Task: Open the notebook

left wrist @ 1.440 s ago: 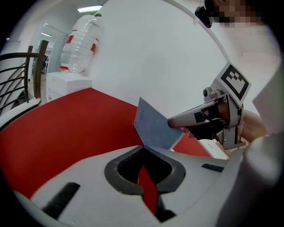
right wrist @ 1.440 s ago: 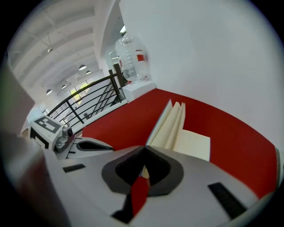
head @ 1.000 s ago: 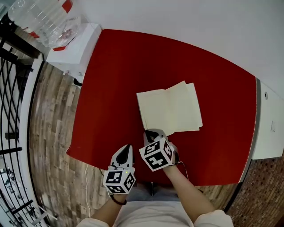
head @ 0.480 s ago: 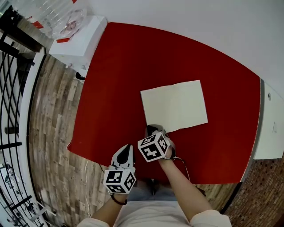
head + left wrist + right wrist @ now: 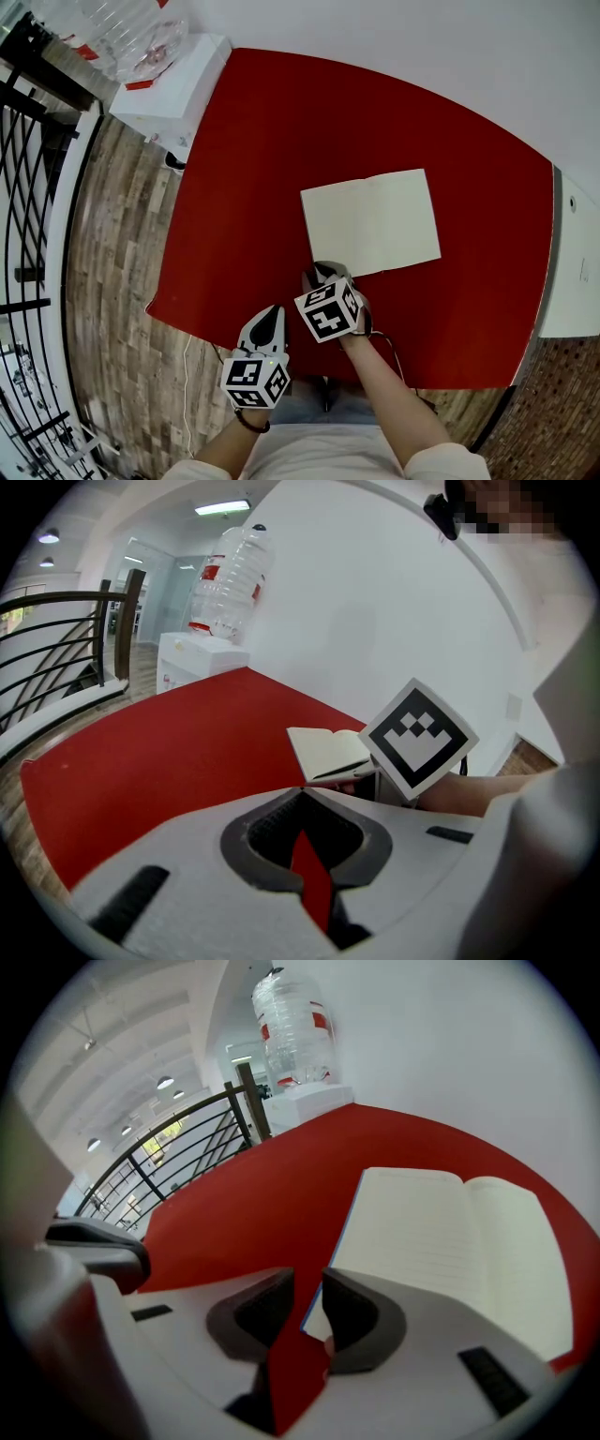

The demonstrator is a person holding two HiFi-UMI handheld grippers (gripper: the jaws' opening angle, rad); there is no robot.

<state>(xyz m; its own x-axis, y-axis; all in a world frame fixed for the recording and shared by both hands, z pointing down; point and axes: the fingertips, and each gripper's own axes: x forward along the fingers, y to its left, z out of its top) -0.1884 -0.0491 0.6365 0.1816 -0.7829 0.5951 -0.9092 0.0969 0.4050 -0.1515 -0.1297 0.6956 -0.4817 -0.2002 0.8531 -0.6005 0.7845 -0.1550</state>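
Note:
The notebook [image 5: 370,223] lies open and flat on the red table [image 5: 244,169], cream pages up. My right gripper [image 5: 323,274] is at its near left corner, and its jaws are opening. In the right gripper view the notebook [image 5: 441,1241] has its thin blue cover edge in the gap of that gripper [image 5: 307,1288], and the pads do not press on it. My left gripper [image 5: 265,324] hangs at the table's near edge, left of the right one, shut and empty. The left gripper view shows its jaws [image 5: 302,794] closed, with the notebook [image 5: 323,752] beyond.
A white stand [image 5: 169,94] with a big water bottle [image 5: 122,28] is off the table's far left corner. A black railing [image 5: 28,187] runs along the left over the wood floor. A white cabinet [image 5: 572,272] borders the table's right side.
The half-raised pages have dropped, so the notebook now lies flat open. My right gripper has sunk a little at the corner and its jaws have parted. The left gripper has stayed put.

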